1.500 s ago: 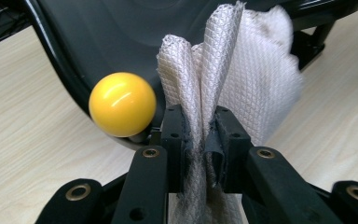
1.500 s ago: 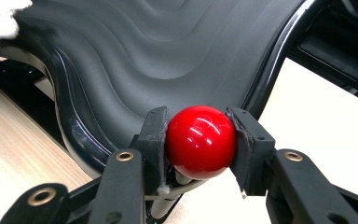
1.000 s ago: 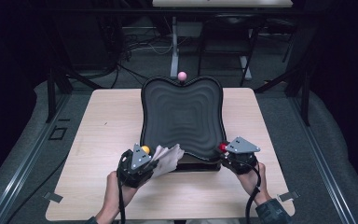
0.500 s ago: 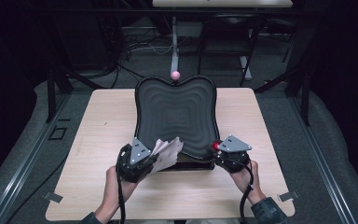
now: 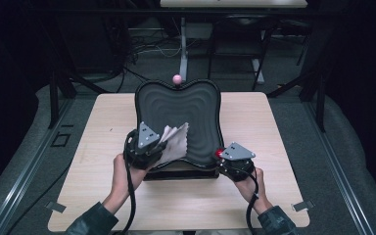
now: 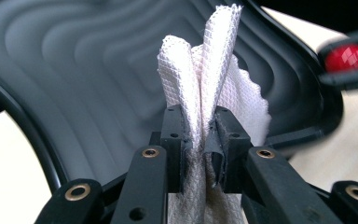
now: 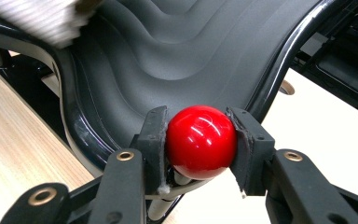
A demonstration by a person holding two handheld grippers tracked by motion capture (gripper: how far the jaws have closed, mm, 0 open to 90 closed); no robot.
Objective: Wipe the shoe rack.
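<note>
A black tray [image 5: 191, 110] with a rippled surface stands on a dark base in the middle of the table. My left gripper [image 5: 157, 147] hangs over the tray's near left part, shut on a folded white mesh cloth [image 5: 176, 141]. In the left gripper view the cloth [image 6: 200, 79] sticks up between the jaws of that gripper [image 6: 199, 140], above the tray [image 6: 74, 70]. My right gripper [image 5: 221, 155] sits at the tray's near right corner, shut on a red ball [image 5: 219, 153]. The right gripper view shows the red ball [image 7: 201, 140] pinched between both pads beside the tray's rim [image 7: 279, 60].
A pink ball [image 5: 177, 78] stands at the tray's far edge. The light wooden table [image 5: 274, 122] has bare room left and right of the tray. Dark frames, table legs and cables lie beyond the far edge. The cloth [image 7: 37, 18] shows blurred at the top left of the right gripper view.
My left gripper has risen and moved right onto the tray with the cloth, covering a yellow ball seen earlier. The right gripper shifted slightly left with the red ball.
</note>
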